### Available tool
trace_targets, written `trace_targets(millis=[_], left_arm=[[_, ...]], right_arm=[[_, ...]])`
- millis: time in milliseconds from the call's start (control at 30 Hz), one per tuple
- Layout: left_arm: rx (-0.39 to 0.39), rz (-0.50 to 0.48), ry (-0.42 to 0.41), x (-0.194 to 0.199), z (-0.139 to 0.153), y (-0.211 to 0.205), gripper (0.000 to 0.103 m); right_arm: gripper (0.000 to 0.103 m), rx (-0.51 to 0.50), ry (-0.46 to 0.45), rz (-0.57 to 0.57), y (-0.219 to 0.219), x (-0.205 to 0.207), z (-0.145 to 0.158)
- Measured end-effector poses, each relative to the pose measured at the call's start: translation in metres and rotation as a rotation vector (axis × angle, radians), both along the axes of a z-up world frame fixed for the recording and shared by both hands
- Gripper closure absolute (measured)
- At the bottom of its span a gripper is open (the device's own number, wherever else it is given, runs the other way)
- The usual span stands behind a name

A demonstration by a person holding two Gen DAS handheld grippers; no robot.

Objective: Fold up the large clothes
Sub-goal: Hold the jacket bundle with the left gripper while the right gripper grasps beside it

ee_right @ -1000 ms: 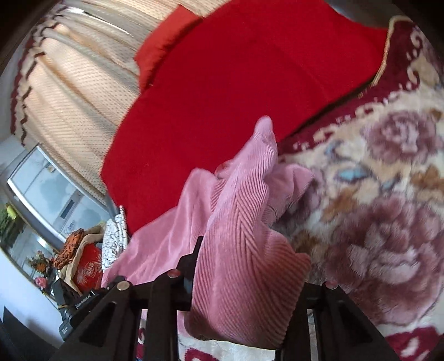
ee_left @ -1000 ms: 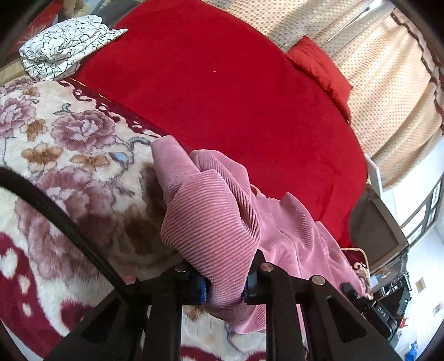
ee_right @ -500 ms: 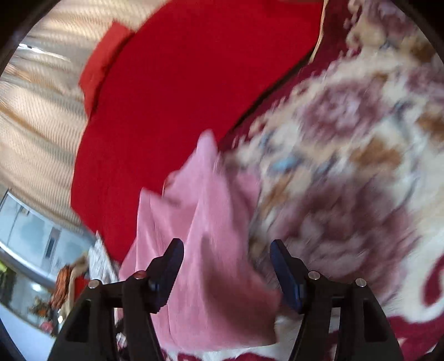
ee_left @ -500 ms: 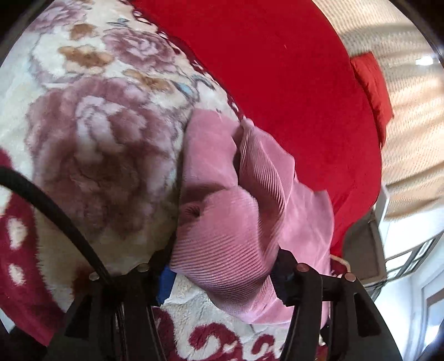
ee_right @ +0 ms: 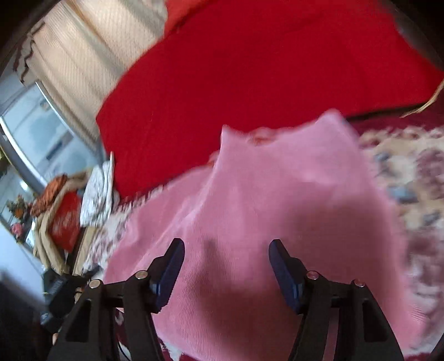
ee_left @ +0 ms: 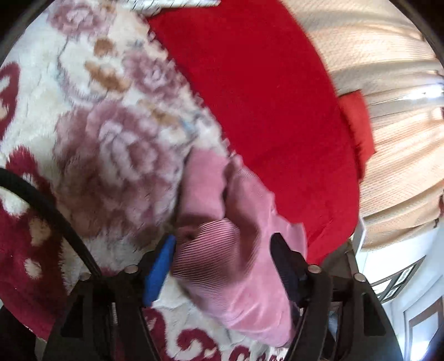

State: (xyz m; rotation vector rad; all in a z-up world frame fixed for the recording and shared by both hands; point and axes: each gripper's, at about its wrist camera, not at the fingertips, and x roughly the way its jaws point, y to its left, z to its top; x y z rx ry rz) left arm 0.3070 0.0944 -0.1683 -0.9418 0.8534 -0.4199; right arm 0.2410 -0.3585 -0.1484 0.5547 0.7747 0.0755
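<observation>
A pink ribbed garment (ee_left: 236, 238) lies bunched on a floral blanket (ee_left: 105, 144). In the left wrist view my left gripper (ee_left: 222, 250) is open, its blue-padded fingers (ee_left: 159, 266) spread on either side of a fold of the pink cloth without pinching it. In the right wrist view the garment (ee_right: 277, 208) spreads wide below my right gripper (ee_right: 224, 255), which is open with its jaws apart above the cloth. Both views are motion-blurred.
A red sheet (ee_left: 263, 97) covers the bed beyond the blanket, with a red pillow (ee_left: 358, 125) by beige curtains (ee_left: 394, 166). A patterned white cloth (ee_left: 177, 2) lies at the far edge. Clutter and a red bag (ee_right: 65, 219) sit beside the bed.
Both grippers were shut on the pink garment a second ago; both have opened and let it drop onto the blanket. The right gripper has swung over the spread cloth.
</observation>
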Motion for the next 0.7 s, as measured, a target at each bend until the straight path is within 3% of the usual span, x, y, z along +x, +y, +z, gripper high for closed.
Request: trace_targets(millis=[33, 200, 300, 400, 433, 467, 500, 567, 700], left_arm=[[0.016, -0.007, -0.004, 0.001, 0.003, -0.006, 0.018], [-0.012, -0.090, 0.117, 0.005, -0.021, -0.026, 0.018], [0.045, -0.089, 0.083, 0.005, -0.016, -0.036, 0.017], [0.011, -0.073, 0.047, 0.014, -0.012, -0.037, 0.018], [0.005, -0.056, 0.043, 0.017, -0.014, -0.036, 0.025], [0.003, -0.040, 0.040, 0.019, -0.015, -0.036, 0.048], [0.033, -0.029, 0.035, 0.023, -0.016, -0.038, 0.059], [0.095, -0.031, 0.011, 0.027, -0.015, -0.045, 0.071], [0.307, -0.058, -0.199, 0.008, 0.023, -0.075, 0.078]], right_arm=[[0.036, 0.003, 0.039, -0.005, 0.000, 0.010, -0.013], [0.036, -0.016, 0.000, -0.015, -0.006, 0.013, -0.016], [0.038, -0.016, -0.011, -0.013, -0.009, 0.007, -0.017], [0.038, 0.003, -0.013, -0.019, -0.009, 0.006, -0.017], [0.038, 0.010, -0.015, -0.019, -0.009, 0.005, -0.017], [0.038, 0.016, -0.016, -0.017, -0.010, 0.004, -0.017], [0.038, 0.020, -0.016, -0.018, -0.008, 0.006, -0.017], [0.038, 0.032, -0.018, -0.015, -0.009, 0.005, -0.017], [0.038, 0.076, -0.019, -0.008, -0.016, 0.002, -0.018]])
